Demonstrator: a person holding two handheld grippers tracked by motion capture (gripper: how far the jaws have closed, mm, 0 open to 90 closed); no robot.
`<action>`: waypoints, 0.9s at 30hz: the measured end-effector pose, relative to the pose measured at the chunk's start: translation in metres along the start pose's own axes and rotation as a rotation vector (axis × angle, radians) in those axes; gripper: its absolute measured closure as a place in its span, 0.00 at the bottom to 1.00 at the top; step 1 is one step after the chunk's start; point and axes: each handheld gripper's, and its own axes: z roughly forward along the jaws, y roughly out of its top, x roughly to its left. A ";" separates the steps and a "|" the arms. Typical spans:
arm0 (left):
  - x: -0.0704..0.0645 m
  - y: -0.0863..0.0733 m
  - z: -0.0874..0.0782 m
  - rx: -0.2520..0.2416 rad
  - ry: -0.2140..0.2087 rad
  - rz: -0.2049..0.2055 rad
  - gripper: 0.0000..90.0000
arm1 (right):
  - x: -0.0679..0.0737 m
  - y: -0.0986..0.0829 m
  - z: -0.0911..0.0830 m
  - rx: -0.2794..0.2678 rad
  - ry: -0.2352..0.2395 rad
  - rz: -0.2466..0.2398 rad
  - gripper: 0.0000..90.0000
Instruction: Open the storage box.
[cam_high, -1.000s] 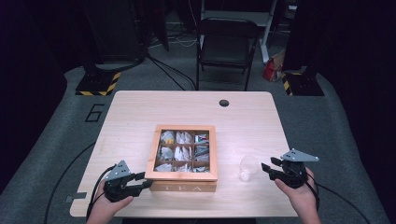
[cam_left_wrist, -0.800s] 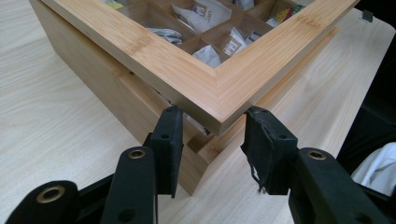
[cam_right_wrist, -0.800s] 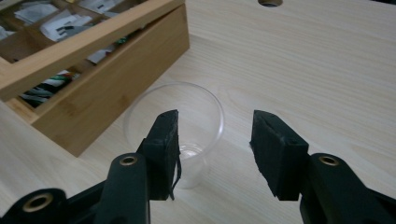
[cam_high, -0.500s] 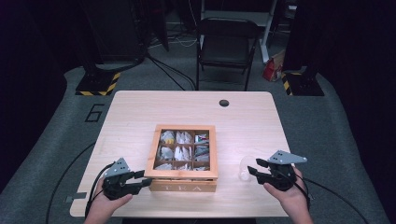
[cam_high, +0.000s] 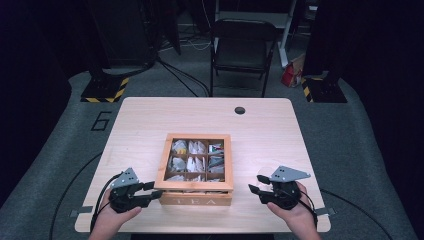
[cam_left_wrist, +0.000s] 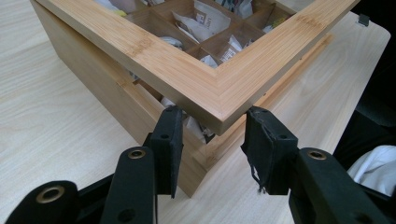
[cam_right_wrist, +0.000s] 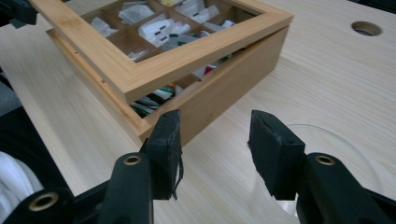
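At the table's near edge, the left gripper (cam_high: 150, 190) has pushed its wide-apart jaws under the front corner of the tea box (cam_high: 195, 170), whose lid (cam_left_wrist: 205, 79) now sits slightly raised, while the right gripper (cam_high: 256, 184), jaws wide and empty, has closed in beside it, probably to help open it.

Your tea box (cam_high: 192, 192) is honey-coloured wood — white packets (cam_right_wrist: 156, 28) inside; table (cam_high: 150, 125) pale woodgrain — jaws black.
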 end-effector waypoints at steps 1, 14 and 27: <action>0.000 0.000 0.000 0.001 -0.002 -0.004 0.64 | 0.002 0.000 0.002 0.001 0.008 -0.003 0.59; -0.001 0.001 0.000 -0.015 0.000 -0.016 0.63 | 0.021 -0.001 0.028 0.046 0.097 -0.037 0.62; -0.001 0.000 0.000 -0.016 0.002 -0.013 0.63 | 0.026 0.000 0.043 0.056 0.126 -0.034 0.66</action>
